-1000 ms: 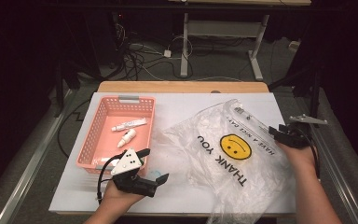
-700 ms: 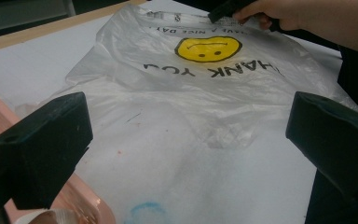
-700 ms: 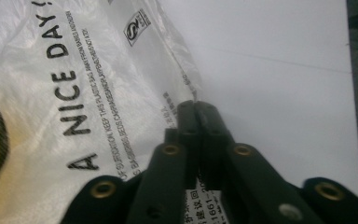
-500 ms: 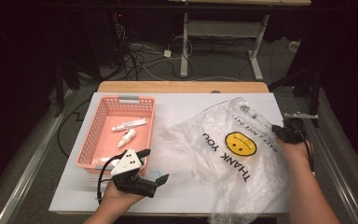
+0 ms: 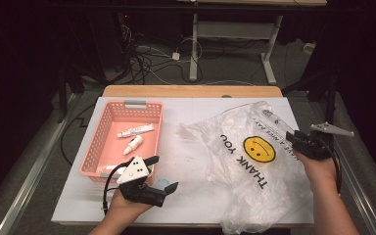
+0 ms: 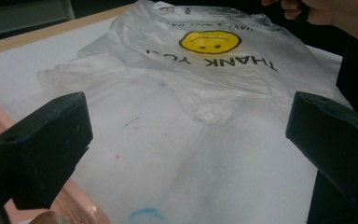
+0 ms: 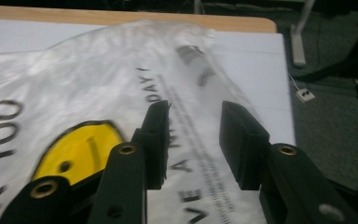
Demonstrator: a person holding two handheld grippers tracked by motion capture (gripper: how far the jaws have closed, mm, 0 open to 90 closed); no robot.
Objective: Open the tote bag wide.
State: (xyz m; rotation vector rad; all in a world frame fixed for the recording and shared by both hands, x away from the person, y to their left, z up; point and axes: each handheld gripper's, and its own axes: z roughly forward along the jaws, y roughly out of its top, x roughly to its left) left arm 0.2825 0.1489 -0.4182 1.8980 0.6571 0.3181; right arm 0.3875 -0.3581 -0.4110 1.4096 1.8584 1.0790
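The bag [image 5: 254, 161], clear plastic printed with a yellow smiley and "THANK YOU", lies crumpled on the white tabletop [image 5: 196, 110], covering its centre and the 3 o'clock half in the high view. Its printed face points toward 3 o'clock.

The right hand-held gripper [image 5: 293, 138] sits at the bag's 3 o'clock edge, jaws pointing toward 9 o'clock. In the right gripper view [image 7: 191, 140] the jaws stand a narrow gap apart, just over the film beside the "HAVE A NICE DAY!" line. They have just been opening, and the pads do not press on the plastic. Whether the bag's edge lies between the jaws cannot be told.

The left hand-held gripper [image 5: 164, 174] rests near the tabletop's 7 o'clock corner, well apart from the right one. Its jaws are wide and hold nothing. In the left gripper view [image 6: 186, 140] they frame bare tabletop, with the bag beyond at 12 o'clock.

A pink basket [image 5: 98, 142] stands at 9 o'clock, just beside the left hand-held gripper. It contains a tube [image 5: 135, 130] and a small bottle [image 5: 133, 145].
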